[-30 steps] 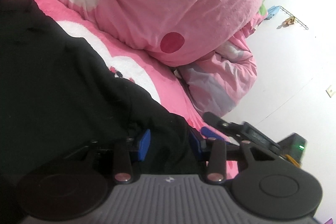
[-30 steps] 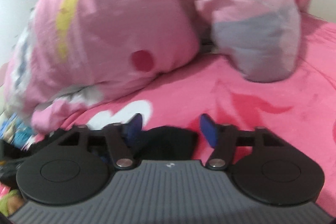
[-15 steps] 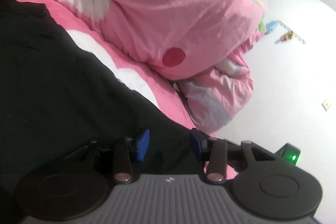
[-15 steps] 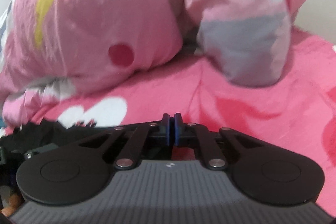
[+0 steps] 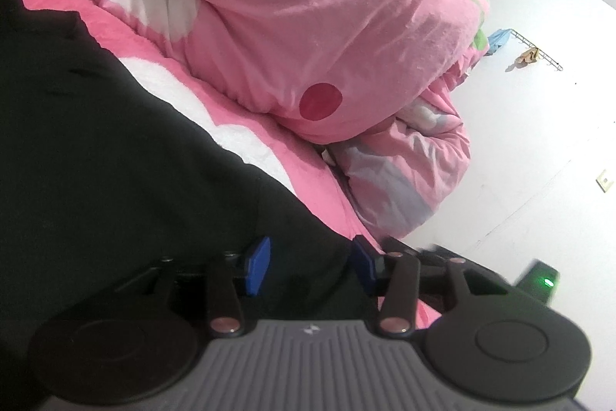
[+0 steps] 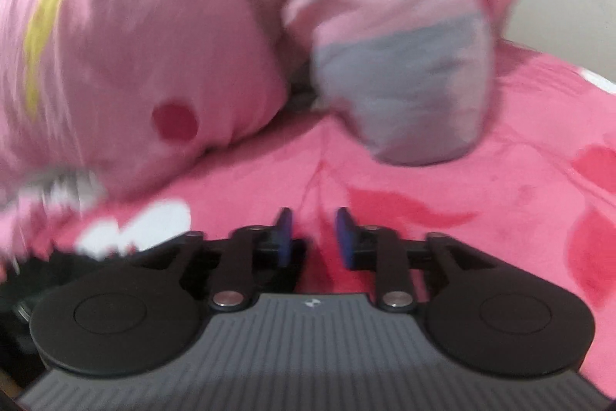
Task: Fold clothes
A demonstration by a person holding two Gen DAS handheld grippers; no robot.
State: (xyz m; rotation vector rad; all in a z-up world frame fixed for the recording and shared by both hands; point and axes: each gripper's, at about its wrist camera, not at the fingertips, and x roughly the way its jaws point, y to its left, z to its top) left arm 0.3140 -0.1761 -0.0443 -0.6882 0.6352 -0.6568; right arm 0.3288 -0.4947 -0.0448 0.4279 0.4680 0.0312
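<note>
The left gripper (image 5: 310, 266) has two flat blue pads (image 5: 258, 265) on black linkage bars, each bar pinned by a round silver screw. Behind the screws sits a grey ribbed body with a small white logo, flanked by two black round discs. The right gripper (image 6: 311, 237) looks the same: blue pads (image 6: 283, 235), black bars, silver screws, grey ribbed housing, black discs.

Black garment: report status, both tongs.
Left tongs open, straddling black garment edge. Right tongs open, empty, over pink bedsheet. Bunched pink quilt just beyond garment.
</note>
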